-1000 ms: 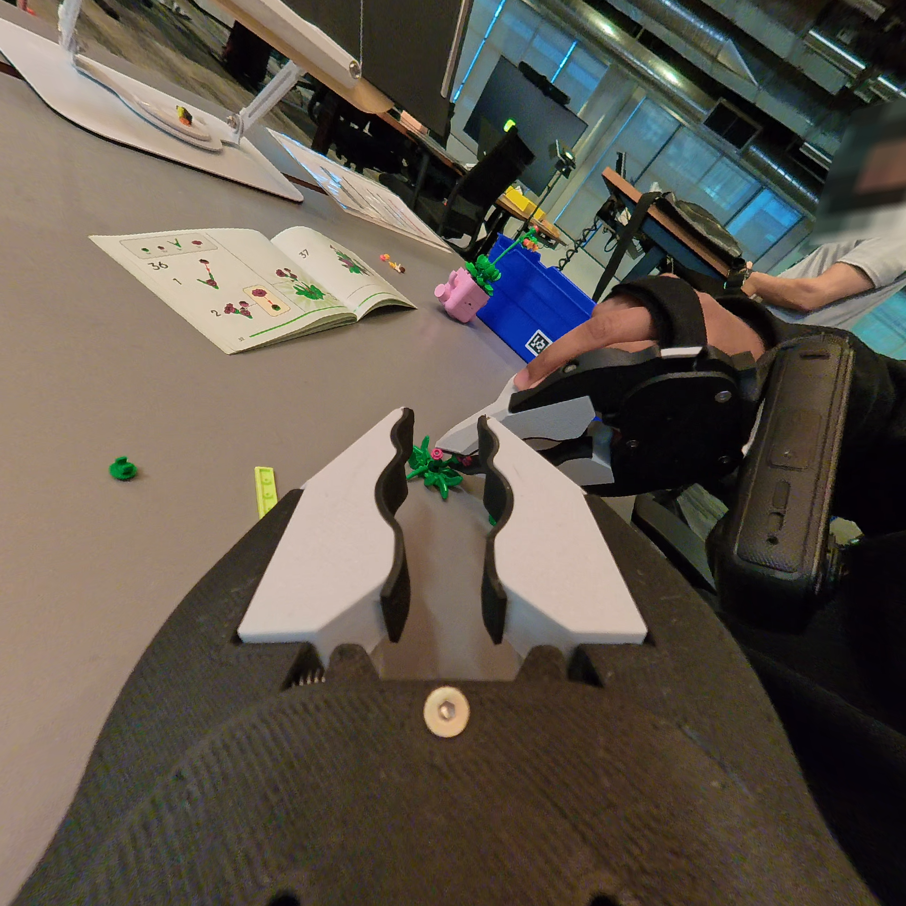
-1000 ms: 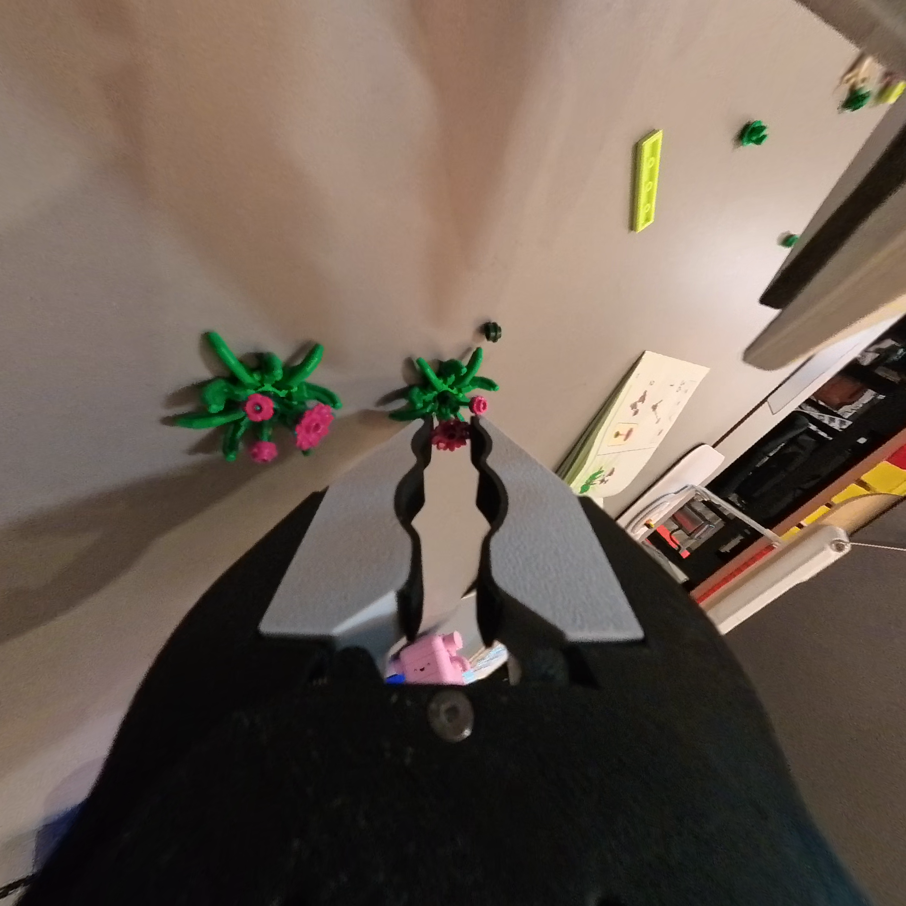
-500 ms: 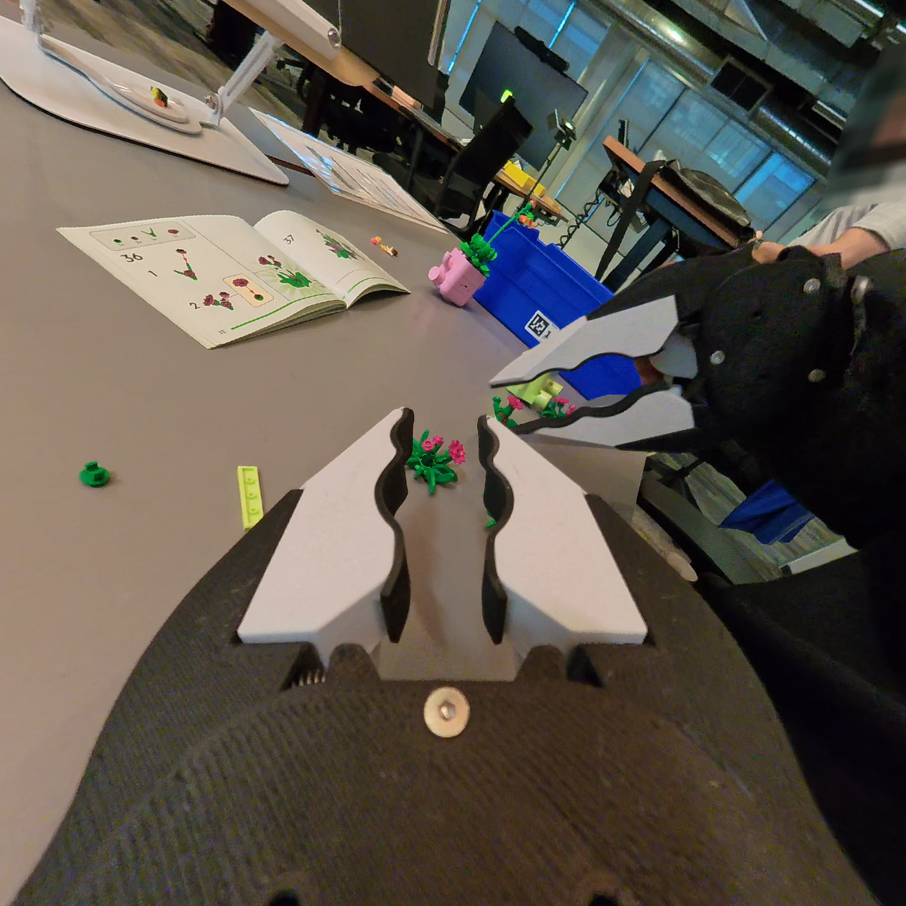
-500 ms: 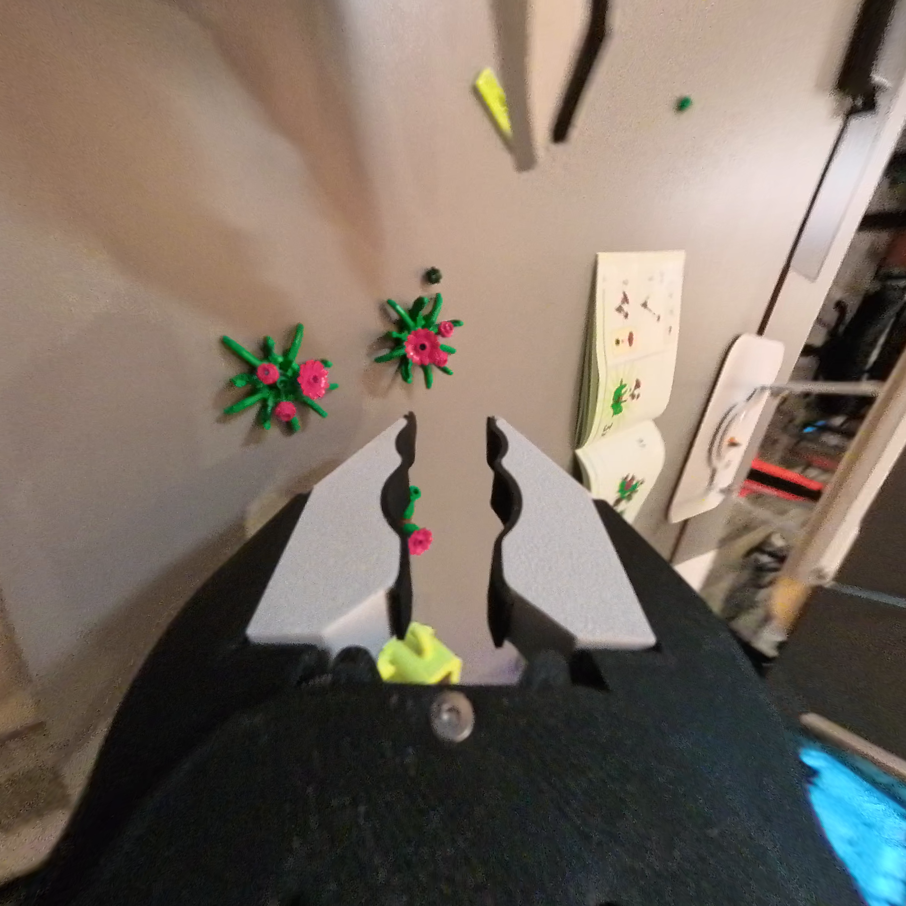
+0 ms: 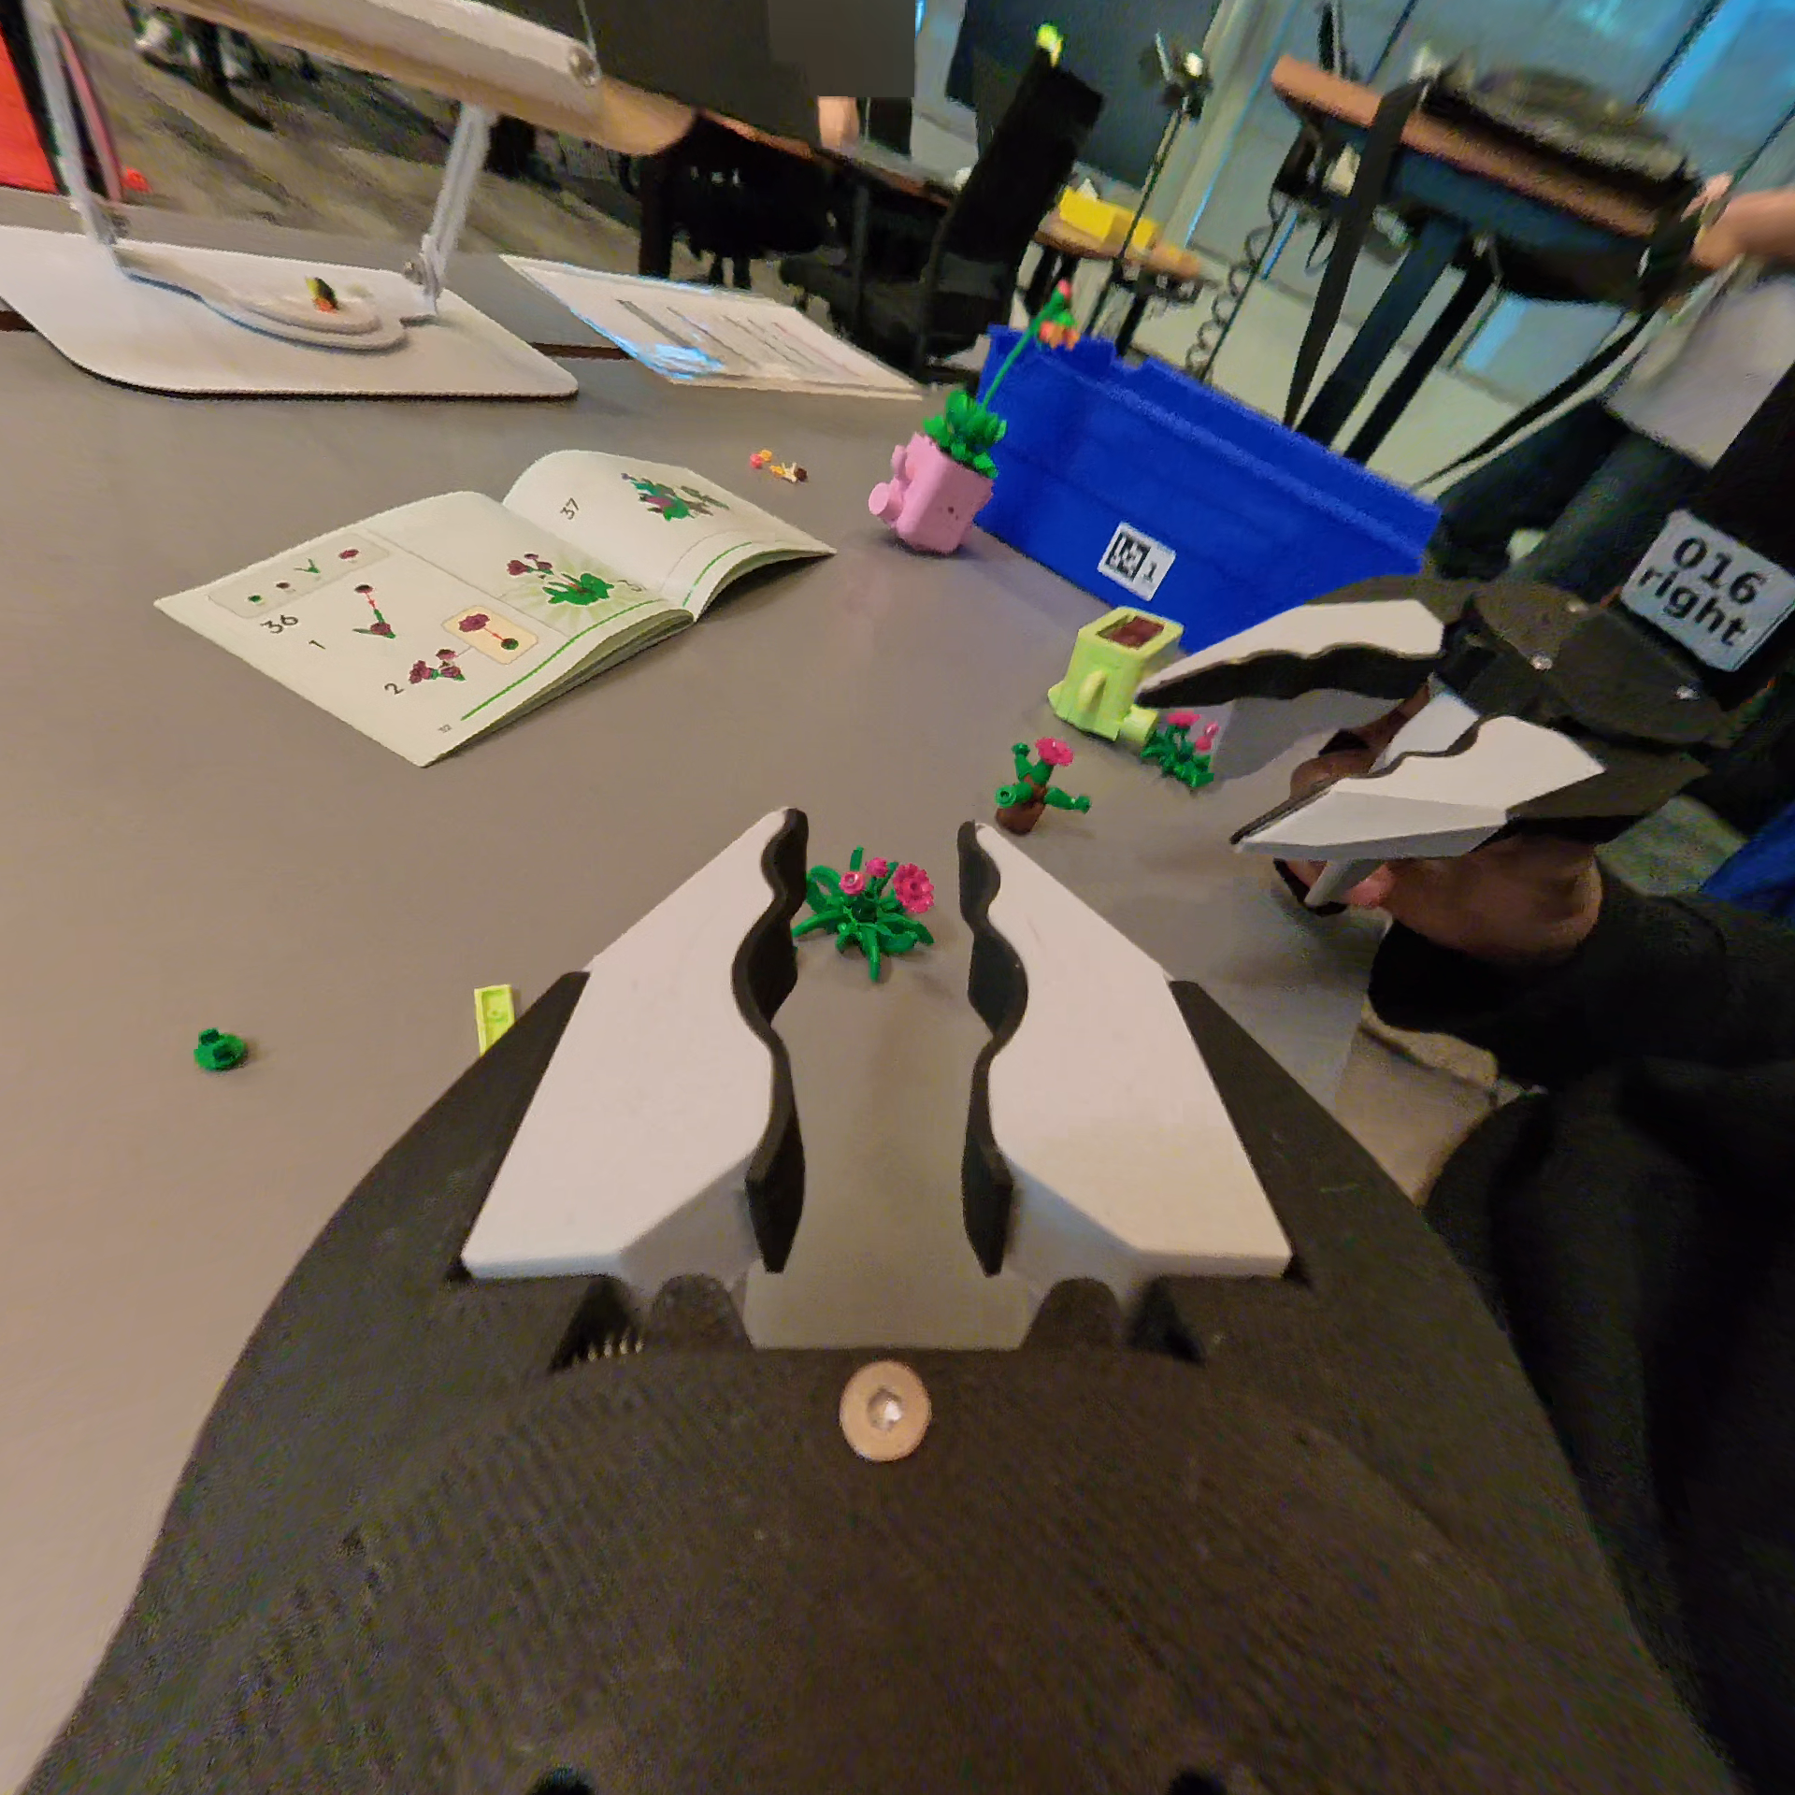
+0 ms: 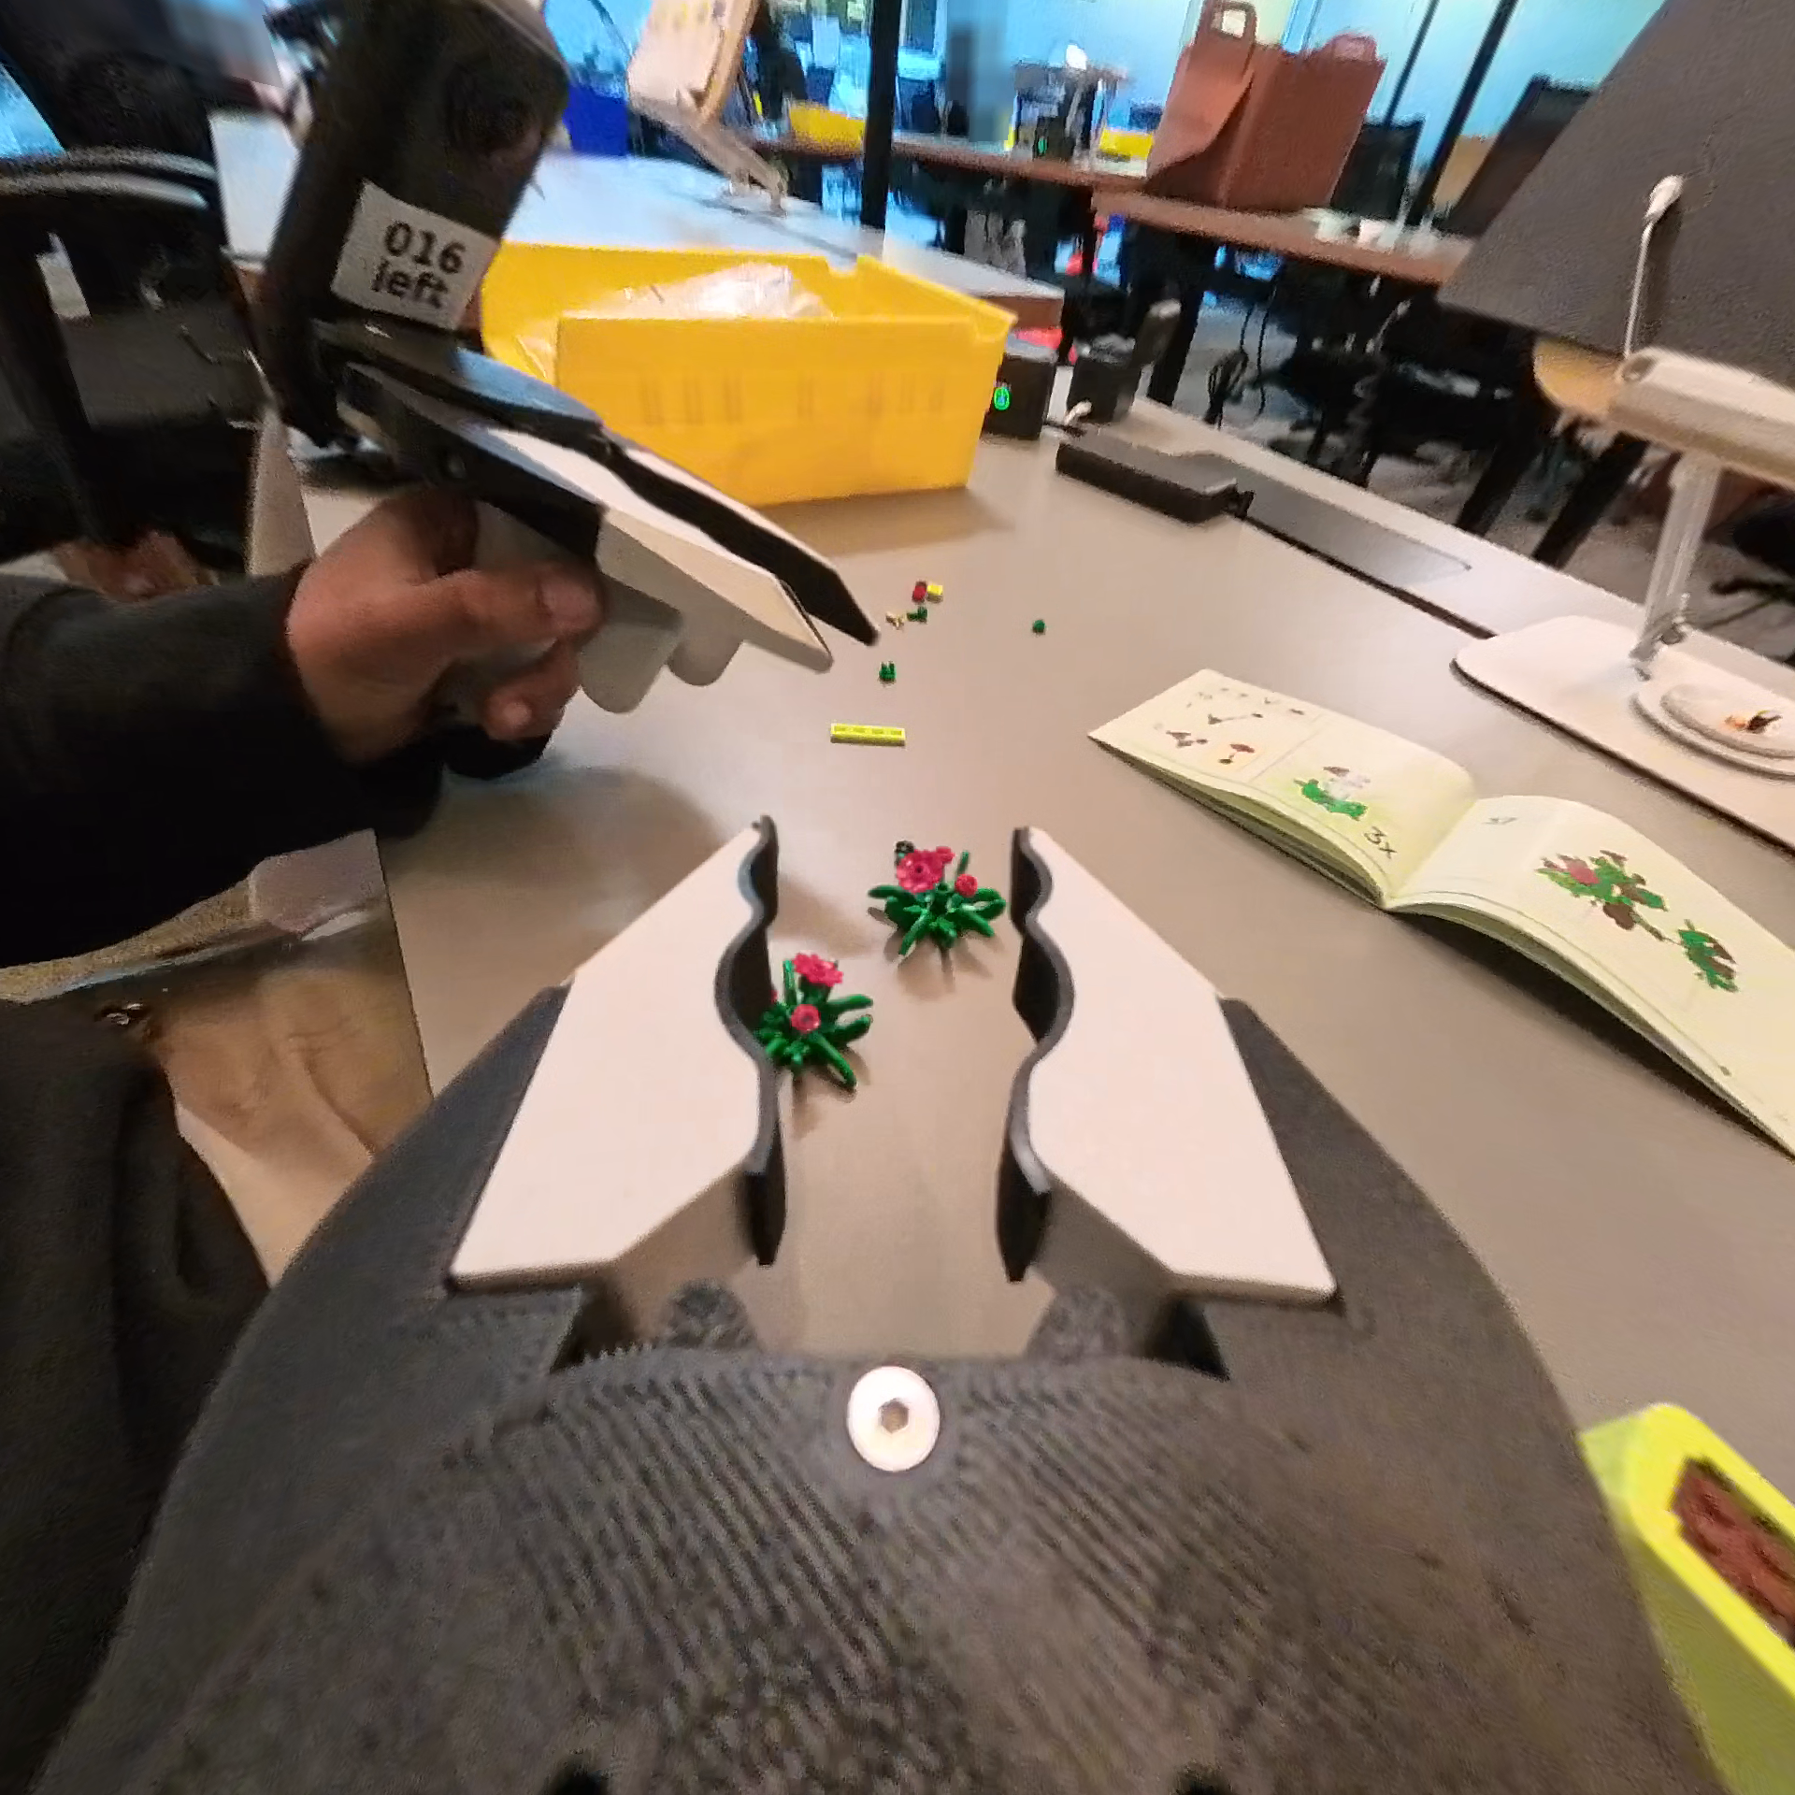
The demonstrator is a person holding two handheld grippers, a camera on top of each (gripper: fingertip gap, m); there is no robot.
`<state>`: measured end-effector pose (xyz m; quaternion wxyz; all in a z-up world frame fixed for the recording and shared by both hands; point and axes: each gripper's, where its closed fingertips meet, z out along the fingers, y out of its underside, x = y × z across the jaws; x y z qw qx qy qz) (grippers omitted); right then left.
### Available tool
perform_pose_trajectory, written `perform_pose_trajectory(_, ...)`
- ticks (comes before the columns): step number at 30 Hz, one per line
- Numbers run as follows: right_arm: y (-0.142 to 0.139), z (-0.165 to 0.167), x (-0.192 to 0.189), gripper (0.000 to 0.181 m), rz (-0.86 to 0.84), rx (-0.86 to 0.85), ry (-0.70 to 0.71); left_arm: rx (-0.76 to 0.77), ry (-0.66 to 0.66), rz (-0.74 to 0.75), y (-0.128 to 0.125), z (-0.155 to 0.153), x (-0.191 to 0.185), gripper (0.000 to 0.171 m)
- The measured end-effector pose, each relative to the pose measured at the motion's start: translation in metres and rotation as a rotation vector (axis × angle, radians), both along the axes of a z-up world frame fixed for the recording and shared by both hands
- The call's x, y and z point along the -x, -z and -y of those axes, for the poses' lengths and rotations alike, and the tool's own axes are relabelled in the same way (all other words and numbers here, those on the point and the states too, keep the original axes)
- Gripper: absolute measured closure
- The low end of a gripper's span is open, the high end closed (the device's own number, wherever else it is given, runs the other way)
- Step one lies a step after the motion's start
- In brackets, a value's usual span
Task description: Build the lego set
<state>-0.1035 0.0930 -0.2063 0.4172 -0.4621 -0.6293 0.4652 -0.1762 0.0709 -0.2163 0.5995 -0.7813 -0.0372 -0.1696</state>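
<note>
Both grippers are empty now. The right gripper (image 6: 889, 957) has let go of the pink flower it was pinching a second ago and pulled up off the table (image 5: 291, 874), fingers well apart. That flower now sits on the nearer green sprig (image 6: 934, 898), so this cluster looks finished. The left gripper (image 5: 879, 874) hovers low, jaws parted around nothing, with that sprig just ahead of its tips. A second flowered sprig (image 6: 811, 1020) lies close beside it, a third stem (image 5: 1037, 782) farther right near the lime pot (image 5: 1117, 670). The open instruction booklet (image 5: 486, 602) waits behind. Next, I'd guess, clusters go into the pot.
</note>
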Motion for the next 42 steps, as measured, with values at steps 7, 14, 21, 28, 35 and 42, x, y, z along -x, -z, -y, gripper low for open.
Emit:
perform_pose_trajectory(7, -0.006, 0.001, -0.019, 0.142, -0.106, 0.019, -0.023, 0.114, -0.017, -0.194, 0.021, -0.012, -0.011, 0.142)
perform_pose_trajectory(14, 0.006, 0.039, -0.026, 0.136, -0.087, -0.130, -0.227, 0.142, -0.016, -0.239, 0.025, -0.013, -0.014, 0.140)
perform_pose_trajectory(21, 0.023, 0.057, -0.020, 0.146, -0.080, -0.375, -0.224, 0.120, -0.003, -0.141, 0.021, -0.012, -0.010, 0.136)
perform_pose_trajectory(28, 0.016, 0.048, -0.017, 0.141, -0.063, -0.241, -0.225, 0.127, 0.007, -0.127, 0.022, -0.012, -0.011, 0.133)
perform_pose_trajectory(35, 0.014, 0.045, -0.017, 0.145, -0.044, -0.161, -0.241, 0.150, 0.018, -0.107, 0.026, -0.013, -0.011, 0.133)
perform_pose_trajectory(42, 0.016, 0.046, -0.016, 0.150, -0.031, -0.170, -0.248, 0.160, 0.025, -0.080, 0.027, -0.014, -0.010, 0.133)
